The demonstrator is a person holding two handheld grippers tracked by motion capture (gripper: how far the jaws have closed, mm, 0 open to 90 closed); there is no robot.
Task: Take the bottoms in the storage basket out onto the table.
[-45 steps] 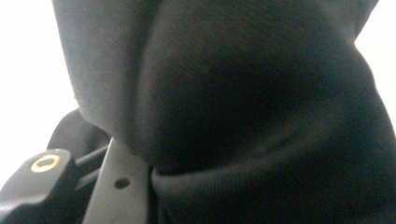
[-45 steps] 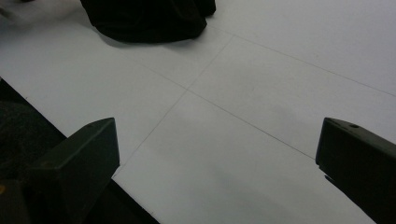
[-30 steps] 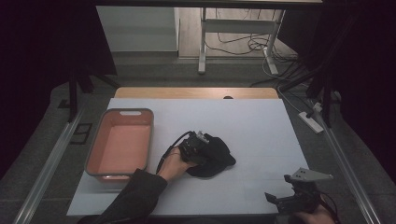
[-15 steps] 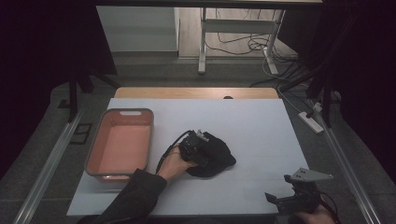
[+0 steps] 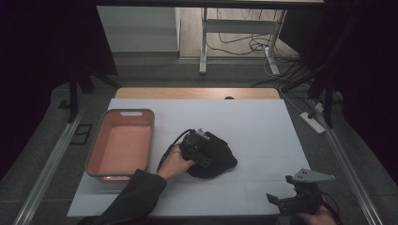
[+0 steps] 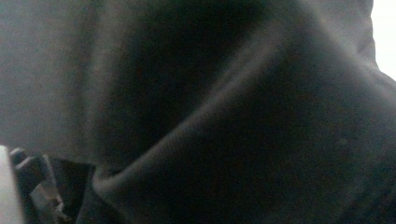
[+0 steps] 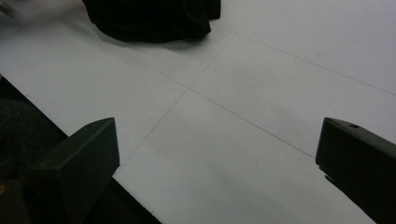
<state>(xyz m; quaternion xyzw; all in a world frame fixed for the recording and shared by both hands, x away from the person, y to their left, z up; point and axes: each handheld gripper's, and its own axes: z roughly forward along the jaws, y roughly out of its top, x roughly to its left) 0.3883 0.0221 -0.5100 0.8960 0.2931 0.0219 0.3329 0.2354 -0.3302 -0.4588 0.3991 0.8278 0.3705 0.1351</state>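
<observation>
Centre of the high view: black cloth (image 5: pixel 215 157) bunched on the white tabletop (image 5: pixel 263 126), just right of the pink tray (image 5: pixel 94 151) at left centre. Left hand-held gripper (image 5: pixel 202 150) pressed down into the cloth's left side, gripped by a hand (image 5: pixel 174 163) reaching in from the lower edge on a dark sleeve (image 5: pixel 133 197), cable looping off toward the tray. Jaws just been opening, now spread wide; left gripper view shows dark ribbed folds (image 6: pixel 224 121) close against the lens, a sliver of white tabletop at upper right, pads hidden, so no telling whether fabric lies between them. No pinch on the cloth visible.

Lower right of the high view: right hand-held gripper (image 5: pixel 294 202) held above the tabletop's near edge, grey three-cornered plate on top, well apart from the cloth. Right gripper view: two black jaws at lower left and lower right of the frame, standing wide apart over bare white tabletop (image 7: pixel 261 102) with faint crossing seams, nothing between them; cloth (image 7: pixel 149 18) at upper left of that frame, far from the jaw tips.
</observation>
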